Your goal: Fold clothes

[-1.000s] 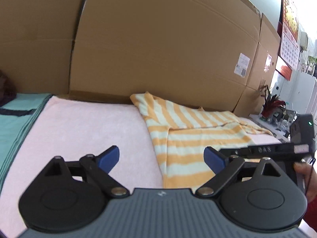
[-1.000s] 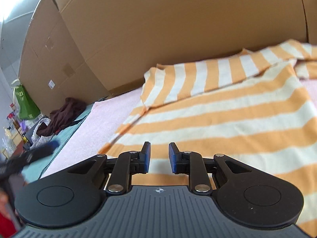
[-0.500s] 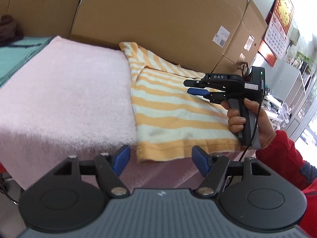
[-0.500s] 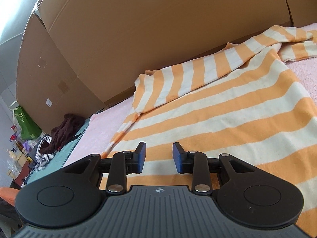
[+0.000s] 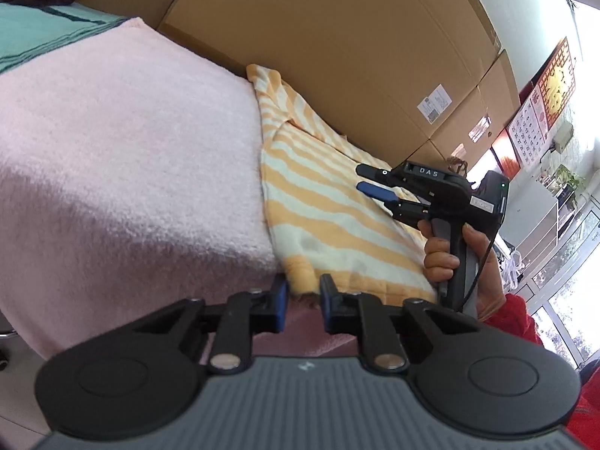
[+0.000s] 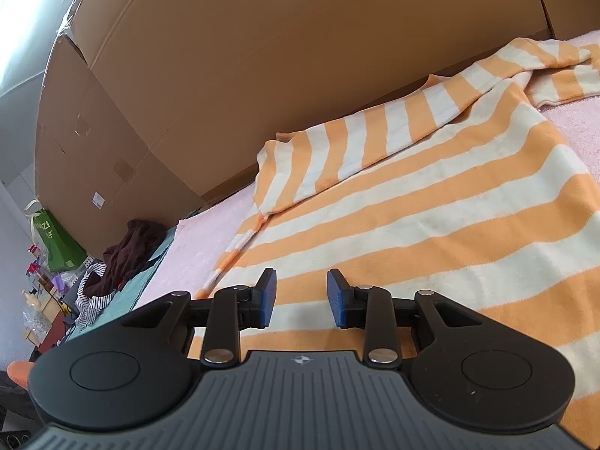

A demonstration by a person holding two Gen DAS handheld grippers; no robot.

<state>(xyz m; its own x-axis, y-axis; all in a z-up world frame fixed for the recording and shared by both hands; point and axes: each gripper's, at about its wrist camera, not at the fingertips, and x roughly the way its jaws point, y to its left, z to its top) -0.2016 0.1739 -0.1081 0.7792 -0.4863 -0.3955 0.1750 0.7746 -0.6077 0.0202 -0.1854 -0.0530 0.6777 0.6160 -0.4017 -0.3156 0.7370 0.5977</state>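
Striped orange-and-cream garment (image 6: 431,217) lies spread flat on a pink towel-like cover (image 5: 123,157), with brown cardboard boxes (image 5: 337,48) standing along the far edge. Left gripper (image 5: 303,302): blue-padded fingers set a narrow gap apart, positioned at the near hem corner of the garment where it meets the front edge of the pink cover. The orange hem edge sits right at the gap between the fingertips; whether the pads actually pinch the cloth cannot be told from this view, as a gap shows between them. In the left wrist view the garment runs from 12 o'clock down toward 5 o'clock, with the bare pink cover filling the 9 o'clock side. Right gripper (image 6: 302,296): fingers parted, moderately wide, holding nothing; the fingertips hover over the body of the garment near its lower hem, contact not evident. In the left wrist view the same right gripper appears at 3 o'clock, held by a hand (image 5: 461,258) in a red sleeve (image 5: 521,318), its blue pad over the striped cloth. One sleeve of the garment (image 6: 356,150) is folded across toward 11 o'clock in the right wrist view. A dark brown heap of clothing (image 6: 131,251) lies on a teal cloth (image 6: 131,288) at 9 o'clock, well apart from the garment.
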